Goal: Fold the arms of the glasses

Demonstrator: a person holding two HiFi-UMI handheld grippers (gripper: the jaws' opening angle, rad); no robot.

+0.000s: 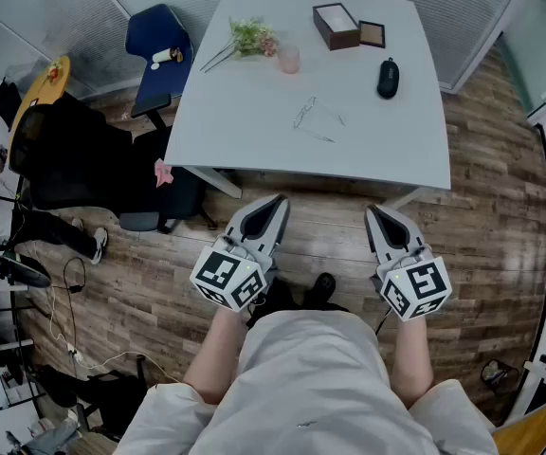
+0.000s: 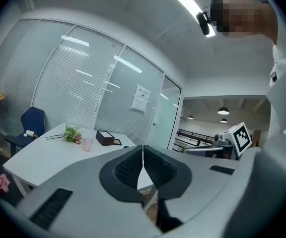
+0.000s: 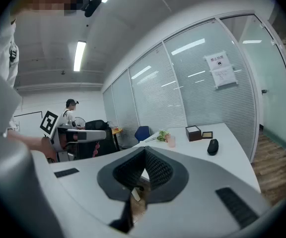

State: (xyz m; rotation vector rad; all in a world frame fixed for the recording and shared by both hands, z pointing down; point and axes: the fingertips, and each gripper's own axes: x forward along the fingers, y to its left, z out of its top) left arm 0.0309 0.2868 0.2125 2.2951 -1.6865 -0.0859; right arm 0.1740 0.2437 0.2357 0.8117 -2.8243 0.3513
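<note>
Left tongs [image 1: 277, 200] and right tongs [image 1: 375, 211] closed, empty — glasses [image 1: 305, 114] well apart, ahead on white table [image 1: 245, 121]

This is an office. Glass partition walls [image 3: 192, 93] hung with slatted blinds [image 2: 68, 83] enclose it, one pane bearing a posted notice [image 3: 221, 69]. Ahead of the fingers [image 1: 265, 218] a white surface [image 1: 368, 140] holds a computer mouse [image 1: 388, 78]. Left of them stand a blue office chair [image 1: 159, 41] and a black one [image 1: 74, 159]. Strip lights [image 3: 79, 55] run overhead.
</note>
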